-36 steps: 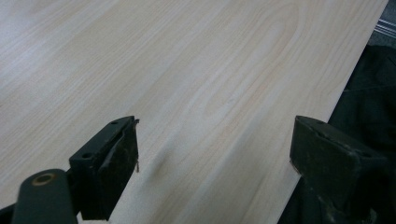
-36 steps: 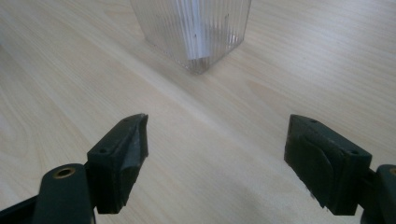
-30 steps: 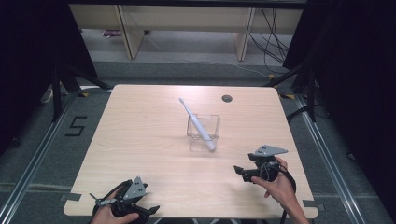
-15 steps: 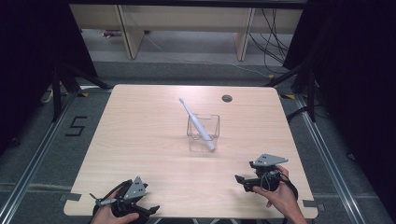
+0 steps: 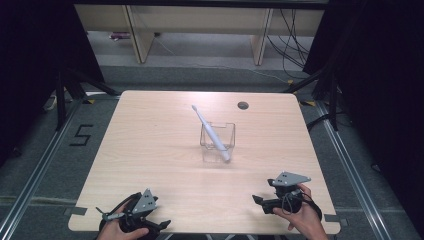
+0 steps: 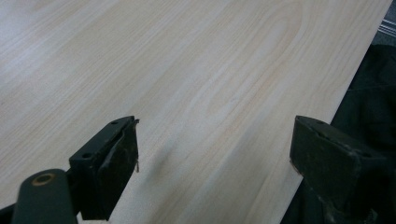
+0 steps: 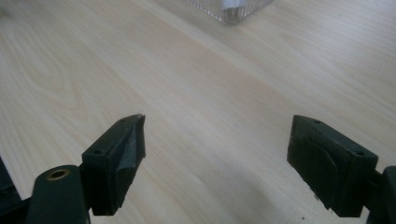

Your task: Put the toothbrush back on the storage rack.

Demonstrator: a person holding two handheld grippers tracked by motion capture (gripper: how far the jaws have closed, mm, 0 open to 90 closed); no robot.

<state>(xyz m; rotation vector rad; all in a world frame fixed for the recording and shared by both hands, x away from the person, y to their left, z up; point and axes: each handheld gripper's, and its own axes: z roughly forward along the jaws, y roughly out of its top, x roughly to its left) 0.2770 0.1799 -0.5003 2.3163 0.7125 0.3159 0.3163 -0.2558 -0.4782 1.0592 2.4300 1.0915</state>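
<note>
Holding the right gripper point(image 5: 260, 201) spread wide and empty near the table's point(image 5: 150, 150) front edge, we are facing the clear container point(image 5: 218, 142) mid-table, where the toothbrush point(image 5: 210, 131) is leaning; nudging that light container risks tipping it.

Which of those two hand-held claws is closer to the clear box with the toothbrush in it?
The right gripper, at the table's near right; the left gripper sits farther from the clear box.
</note>
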